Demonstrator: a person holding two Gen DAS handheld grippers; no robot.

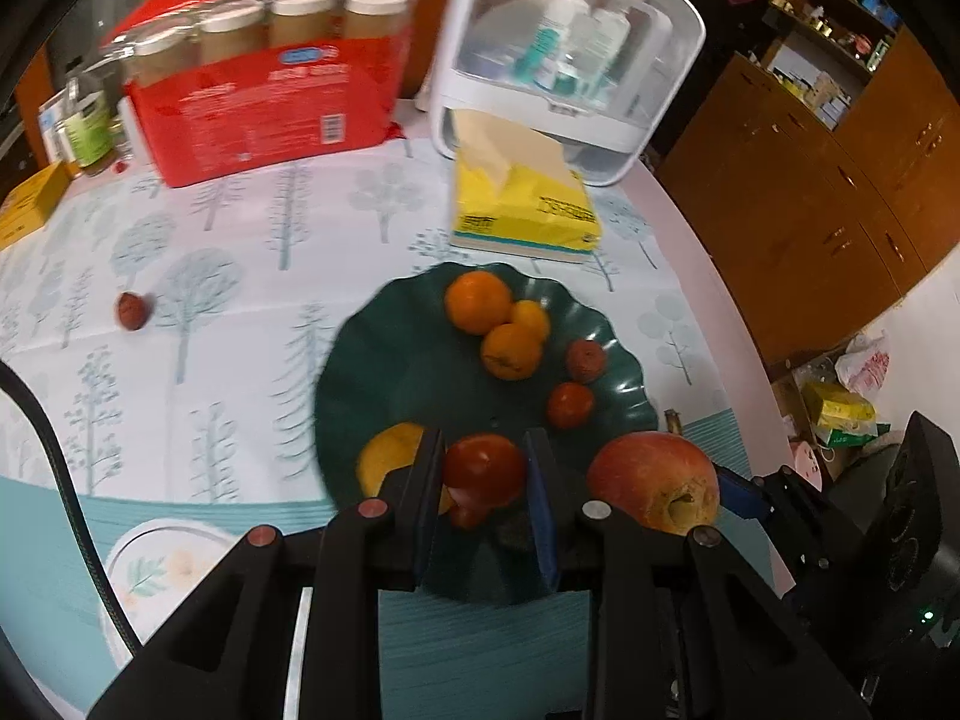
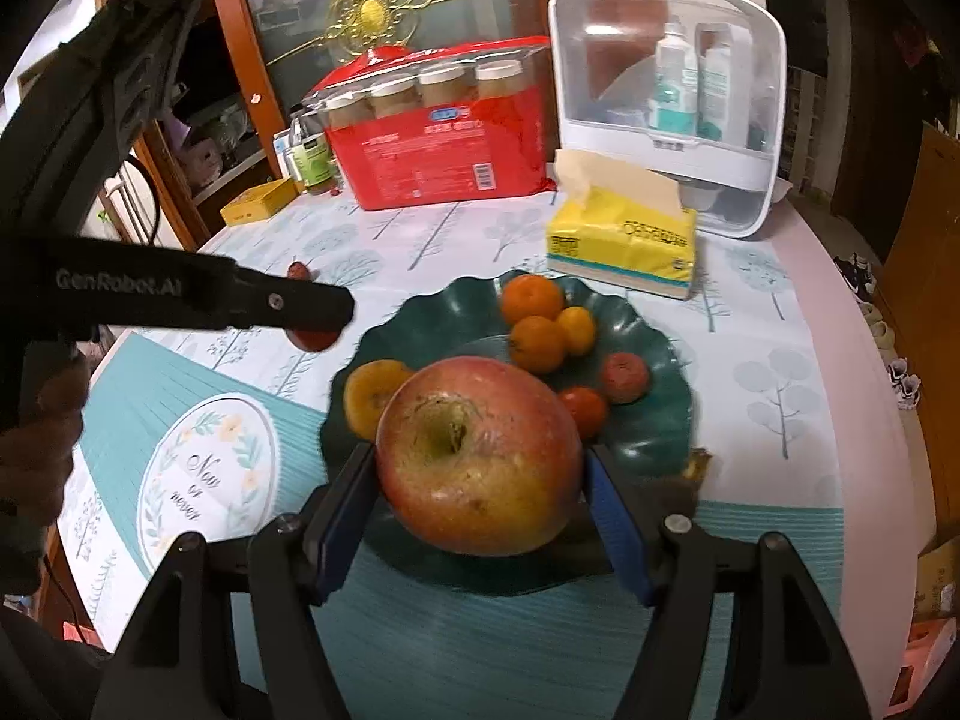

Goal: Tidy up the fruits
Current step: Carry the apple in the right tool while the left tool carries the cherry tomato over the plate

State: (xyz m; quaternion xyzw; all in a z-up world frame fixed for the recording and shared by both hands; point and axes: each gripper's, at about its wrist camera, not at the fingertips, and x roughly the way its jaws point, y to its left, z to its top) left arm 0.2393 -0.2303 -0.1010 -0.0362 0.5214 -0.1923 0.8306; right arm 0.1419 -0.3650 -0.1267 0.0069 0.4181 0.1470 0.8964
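Note:
A dark green scalloped plate (image 1: 372,384) (image 2: 660,432) holds several oranges (image 1: 477,302) (image 2: 534,298), small red fruits (image 1: 570,404) (image 2: 625,377) and a yellow fruit (image 1: 384,456) (image 2: 372,396). My left gripper (image 1: 485,471) is shut on a small red tomato (image 1: 483,471) above the plate's near edge; it shows in the right wrist view (image 2: 315,339) left of the plate. My right gripper (image 2: 477,462) is shut on a large red-yellow apple (image 2: 477,456) (image 1: 654,489) above the plate's near side. A small red fruit (image 1: 131,311) (image 2: 297,270) lies alone on the tablecloth at the left.
A yellow tissue pack (image 1: 522,210) (image 2: 624,240) lies behind the plate. A red box of jars (image 1: 264,102) (image 2: 438,150) and a white-clear storage case (image 1: 570,54) (image 2: 666,102) stand at the back. A small yellow box (image 2: 258,204) sits at the far left.

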